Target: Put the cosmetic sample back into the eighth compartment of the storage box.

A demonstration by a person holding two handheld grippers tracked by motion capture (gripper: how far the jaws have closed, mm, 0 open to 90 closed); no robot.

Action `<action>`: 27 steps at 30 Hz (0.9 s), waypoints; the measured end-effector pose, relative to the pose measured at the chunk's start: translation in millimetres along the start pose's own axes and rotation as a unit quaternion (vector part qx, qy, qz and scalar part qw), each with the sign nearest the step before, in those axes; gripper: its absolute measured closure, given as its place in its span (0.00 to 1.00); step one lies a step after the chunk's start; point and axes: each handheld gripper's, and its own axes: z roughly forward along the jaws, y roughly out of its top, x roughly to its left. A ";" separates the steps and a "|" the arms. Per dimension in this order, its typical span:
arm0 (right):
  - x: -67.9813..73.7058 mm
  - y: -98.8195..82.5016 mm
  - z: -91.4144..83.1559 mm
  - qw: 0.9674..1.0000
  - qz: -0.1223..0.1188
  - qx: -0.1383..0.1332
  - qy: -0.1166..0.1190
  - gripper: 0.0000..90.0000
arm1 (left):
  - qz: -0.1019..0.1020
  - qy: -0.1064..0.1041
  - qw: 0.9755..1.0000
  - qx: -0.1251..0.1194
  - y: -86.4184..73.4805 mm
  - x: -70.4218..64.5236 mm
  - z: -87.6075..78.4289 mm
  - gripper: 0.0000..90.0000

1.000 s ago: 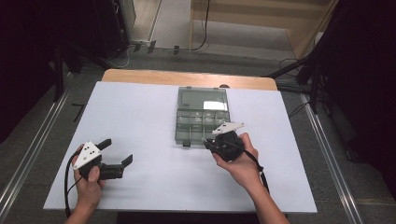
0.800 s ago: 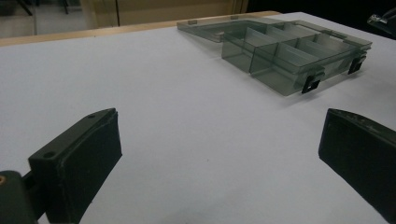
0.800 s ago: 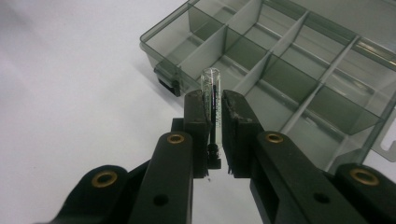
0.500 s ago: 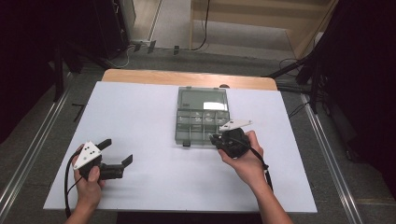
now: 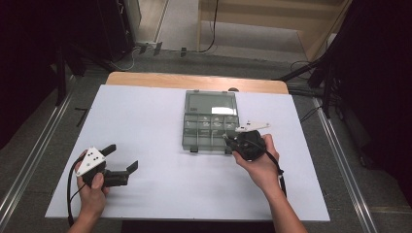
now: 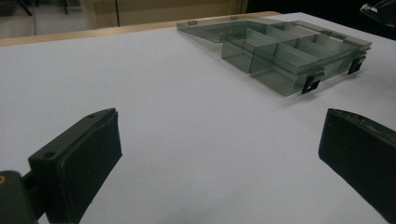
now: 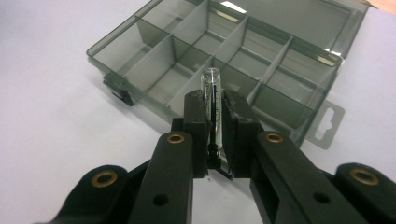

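A smoky clear compartment box (image 5: 210, 121) lies open in the middle of the white table, its lid (image 5: 211, 102) folded back on the far side. My right gripper (image 5: 232, 141) hovers at the box's near right corner and is shut on a small clear glass tube (image 7: 211, 95), which sticks out past the fingertips over the box's front compartments (image 7: 187, 74). My left gripper (image 5: 122, 158) rests near the table's front left, jaws wide open with nothing between them. The box (image 6: 289, 53) shows far off in the left gripper view.
The white sheet (image 5: 145, 126) covers a wooden table (image 5: 194, 80). Two black latches (image 6: 310, 86) hang on the box's near side. Metal rails (image 5: 340, 160) run along both sides of the table on the floor.
My right gripper with the glass tube has shifted slightly right and forward along the box's near right corner. The left gripper has stayed in place.
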 end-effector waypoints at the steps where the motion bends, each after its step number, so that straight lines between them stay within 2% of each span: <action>1: -1.8 -0.5 0.2 1.000 0.001 -0.001 -0.003 0.92 | 0.000 0.000 1.000 0.000 0.0 0.0 0.0 0.00; 15: -17.3 -5.9 5.9 1.000 0.020 -0.006 -0.018 0.92 | 0.000 0.000 1.000 0.000 0.0 -0.1 0.0 0.00; 27: -27.1 -11.8 16.8 0.999 0.021 -0.007 -0.029 0.92 | 0.001 0.000 1.000 0.000 0.0 -0.4 0.0 0.00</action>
